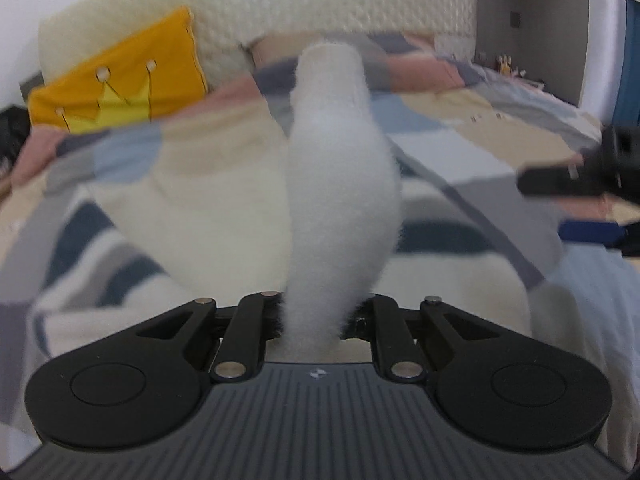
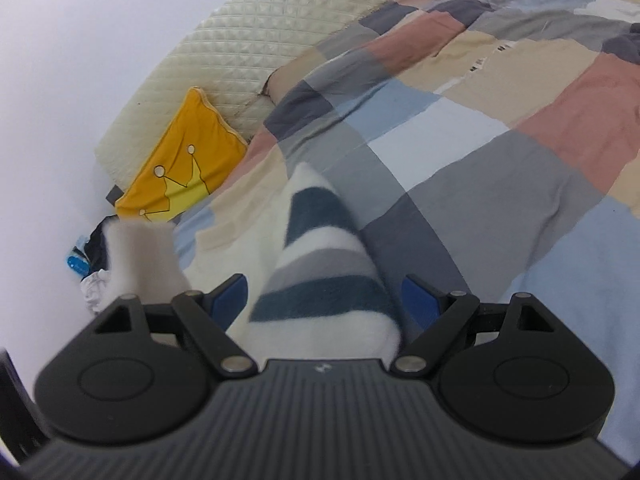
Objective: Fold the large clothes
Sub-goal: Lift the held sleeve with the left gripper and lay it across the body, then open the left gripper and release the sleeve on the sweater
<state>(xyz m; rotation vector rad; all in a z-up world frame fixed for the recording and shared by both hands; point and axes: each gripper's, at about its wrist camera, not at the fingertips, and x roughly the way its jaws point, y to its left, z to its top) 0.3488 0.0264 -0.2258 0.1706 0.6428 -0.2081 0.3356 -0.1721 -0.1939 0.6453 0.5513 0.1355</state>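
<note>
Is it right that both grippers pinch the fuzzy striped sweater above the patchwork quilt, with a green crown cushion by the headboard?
Not quite: the cushion is yellow, as the right wrist view shows. The rest holds: left gripper and right gripper each pinch the sweater over the quilt, near the headboard.

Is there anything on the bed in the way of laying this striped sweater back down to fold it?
Nothing visible. Both grippers, left and right, hold the sweater over bare quilt; the yellow pillow sits off by the headboard.
</note>
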